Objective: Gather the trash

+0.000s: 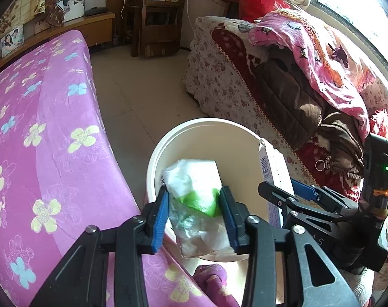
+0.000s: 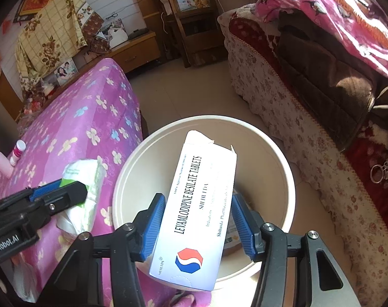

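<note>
Left wrist view, from left to right: pink flowered bedspread (image 1: 40, 133) filling the left of the frame; at bottom centre, left gripper (image 1: 196, 217) clamped with both blue pads against a crumpled plastic packet (image 1: 194, 204), white and green, held over the near rim of a white bucket (image 1: 168, 148) on the pale floor; at lower right, right gripper (image 1: 286, 194) reaching in beside the bucket with a white carton edge-on against it; along the right side, a flowered sofa (image 1: 219, 87) heaped with a pink blanket (image 1: 309, 51) and a brown coat (image 1: 291, 94).

Right wrist view, same order: two small pink bottles (image 2: 7, 158) at the far left on the bedspread; left gripper at lower left, closed on the packet, beside the bucket's rim; at bottom centre, right gripper (image 2: 199, 222) gripping a white tablet box (image 2: 201, 209) between its blue pads, the box tilted up over the bucket's open mouth, torn flap uppermost; sofa at right.
</note>
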